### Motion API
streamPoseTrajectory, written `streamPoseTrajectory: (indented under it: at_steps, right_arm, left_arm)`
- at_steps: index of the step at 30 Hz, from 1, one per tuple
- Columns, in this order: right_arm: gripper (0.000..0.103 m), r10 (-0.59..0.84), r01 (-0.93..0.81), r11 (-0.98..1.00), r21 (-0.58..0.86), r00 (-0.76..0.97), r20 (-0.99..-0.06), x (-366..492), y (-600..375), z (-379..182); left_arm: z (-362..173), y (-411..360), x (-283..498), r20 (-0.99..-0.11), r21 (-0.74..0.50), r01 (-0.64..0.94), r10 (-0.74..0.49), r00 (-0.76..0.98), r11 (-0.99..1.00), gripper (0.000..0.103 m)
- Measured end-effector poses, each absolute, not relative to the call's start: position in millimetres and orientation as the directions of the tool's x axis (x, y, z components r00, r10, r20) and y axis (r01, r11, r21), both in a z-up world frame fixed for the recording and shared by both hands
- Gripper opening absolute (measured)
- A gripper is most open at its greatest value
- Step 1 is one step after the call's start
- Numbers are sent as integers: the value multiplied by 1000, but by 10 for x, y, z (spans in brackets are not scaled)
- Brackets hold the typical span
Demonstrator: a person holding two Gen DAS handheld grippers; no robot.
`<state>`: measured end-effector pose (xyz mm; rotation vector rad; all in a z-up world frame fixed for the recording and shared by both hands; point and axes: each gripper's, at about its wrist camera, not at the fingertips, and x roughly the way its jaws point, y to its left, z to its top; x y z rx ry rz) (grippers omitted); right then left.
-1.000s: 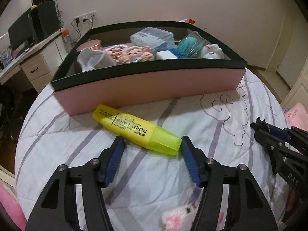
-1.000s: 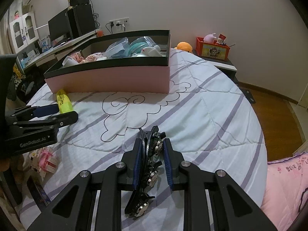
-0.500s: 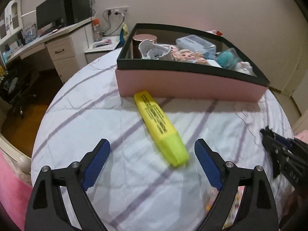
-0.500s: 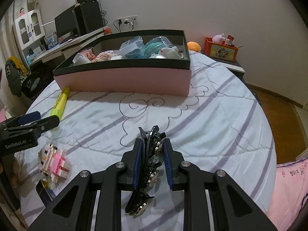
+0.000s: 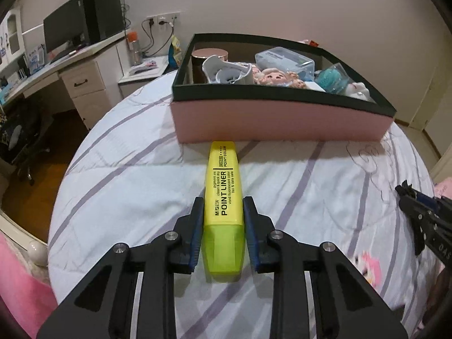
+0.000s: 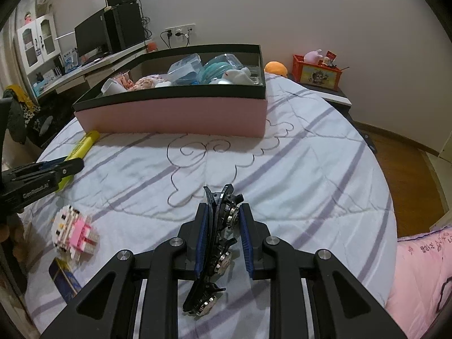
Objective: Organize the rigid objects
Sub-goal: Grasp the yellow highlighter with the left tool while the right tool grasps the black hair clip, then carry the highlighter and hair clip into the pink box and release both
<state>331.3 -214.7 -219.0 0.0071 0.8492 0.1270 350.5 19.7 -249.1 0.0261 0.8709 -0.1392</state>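
A: The pink cardboard box with a dark rim (image 5: pixel 279 124) sits on the striped quilt (image 5: pixel 127 192), already crowded, so drops may bounce out.

B: The left gripper (image 5: pixel 223 220) is clamped on the yellow plastic highlighter (image 5: pixel 223 186), which lies on the quilt pointing at the box; its smooth cap could slip. The right gripper (image 6: pixel 221 223) pinches the black jewelled hair clip (image 6: pixel 217 243), which might twist free.

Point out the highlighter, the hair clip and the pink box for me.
highlighter (image 5: pixel 223 197): left wrist view, on its printed yellow barrel.
hair clip (image 6: pixel 226 220): right wrist view, on its dark body with metal studs.
box (image 6: pixel 175 115): right wrist view, on its pink front wall.
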Motion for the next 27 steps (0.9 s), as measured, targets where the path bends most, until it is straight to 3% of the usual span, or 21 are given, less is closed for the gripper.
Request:
streamPoseTrajectory:
  at_steps: [6,10,14,18,20,21,27]
  right_arm:
    - [23,98,-103,994,40,649,-754,3194,-2148,-2212]
    - [38,97,-96,994,46,650,-753,3156,-2158,-2217]
    - [40,77,-97,995,18,651,-755,3094,-2117,-2217]
    - [36,64,-99,995,-1,652,-755,3062,-2101,-2250]
    - [22,74,-104,995,6,658,-750,3078,-2099,-2237]
    - [20,77,-106,994,9,661,-747,3086,-2104,-2230]
    - [20,148,-123,989,87,696,-703,3155,-2119,-2106]
  left_arm:
    - [-2506,264,3266,-765,2,150,-95,637,989,27]
    - [-2517,287,3279,-763,-20,150,-112,637,989,28]
    - [-2523,311,3327,-760,-41,154,-130,637,987,30]
    - [-2510,311,3327,-753,-43,163,-139,643,986,27]
    - [-2496,285,3307,-749,-33,168,-136,648,985,27]
    - [-2489,279,3300,-746,-31,168,-135,652,985,27]
    - [-2299,233,3236,-704,-77,191,-189,684,979,27]
